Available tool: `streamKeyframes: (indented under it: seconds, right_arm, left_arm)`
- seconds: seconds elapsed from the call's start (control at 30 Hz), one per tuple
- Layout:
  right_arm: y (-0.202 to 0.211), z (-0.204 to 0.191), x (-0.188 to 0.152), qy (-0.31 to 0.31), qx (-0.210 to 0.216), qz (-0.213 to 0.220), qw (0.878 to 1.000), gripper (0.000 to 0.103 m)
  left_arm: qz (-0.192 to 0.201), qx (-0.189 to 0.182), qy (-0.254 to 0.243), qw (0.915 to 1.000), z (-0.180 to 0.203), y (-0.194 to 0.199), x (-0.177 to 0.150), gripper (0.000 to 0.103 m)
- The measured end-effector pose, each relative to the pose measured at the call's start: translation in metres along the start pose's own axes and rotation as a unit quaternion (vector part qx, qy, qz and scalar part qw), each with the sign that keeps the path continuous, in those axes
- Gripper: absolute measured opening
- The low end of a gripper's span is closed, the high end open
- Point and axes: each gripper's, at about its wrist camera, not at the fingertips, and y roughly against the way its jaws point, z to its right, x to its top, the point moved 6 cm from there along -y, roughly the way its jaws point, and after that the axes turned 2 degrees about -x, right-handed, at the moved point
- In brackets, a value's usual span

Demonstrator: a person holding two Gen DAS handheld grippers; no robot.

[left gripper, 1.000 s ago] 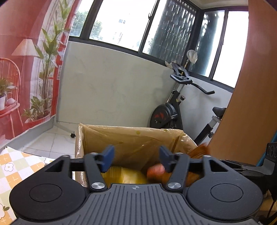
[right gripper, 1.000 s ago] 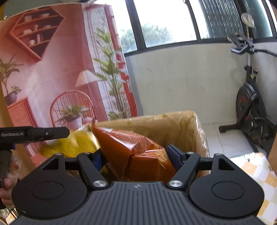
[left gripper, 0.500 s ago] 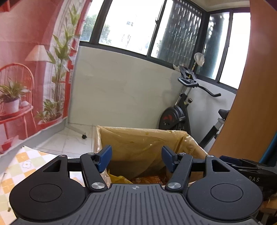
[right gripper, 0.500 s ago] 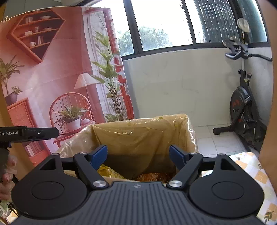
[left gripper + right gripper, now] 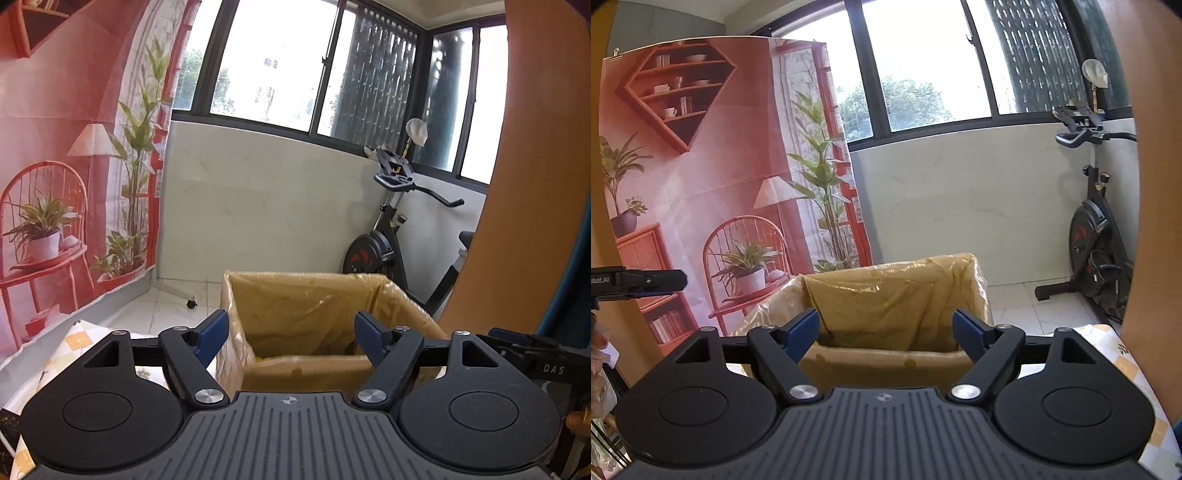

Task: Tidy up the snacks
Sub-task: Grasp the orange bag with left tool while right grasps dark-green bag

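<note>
Cardboard box [image 5: 314, 369], plastic-lined, contents unclear

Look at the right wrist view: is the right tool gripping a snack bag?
No, the right tool stands open and empty before the plastic-lined cardboard box.

Yellow-lined tan box [image 5: 295, 369], blue-tipped tongs [image 5: 291, 334]

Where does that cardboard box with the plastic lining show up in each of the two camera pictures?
Left wrist: the cardboard box sits low centre, framed between the open blue fingertips.
Right wrist: the same box sits low centre, again between open fingertips.
Shared landmark: the exercise bike, right of the box in both.
</note>
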Motion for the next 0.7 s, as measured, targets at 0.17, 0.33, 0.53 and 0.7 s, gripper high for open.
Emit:
streamKeyframes:
  seconds: [0.17,0.33,0.53,0.7]
  right_arm:
    - [0.020,0.003,-0.022,-0.002,-0.009,-0.003,1.000,0.086]
    - [0.035,0.009,-0.052,-0.001,-0.017,-0.014,1.000,0.087]
    - [0.054,0.022,-0.096,-0.004,-0.035,-0.032,0.999,0.090]
    - [0.072,0.028,-0.129,0.029,-0.071,-0.032,0.997,0.098]
  left_arm:
    - [-0.022,-0.004,0.005,0.9997,-0.001,0.008,-0.030,0.081]
    - [-0.029,-0.001,0.020,0.9994,-0.005,0.016,-0.072,0.086]
    - [-0.046,-0.012,0.044,0.9979,-0.006,0.017,-0.115,0.088]
    - [-0.073,-0.005,0.072,0.9947,-0.013,0.013,-0.142,0.088]
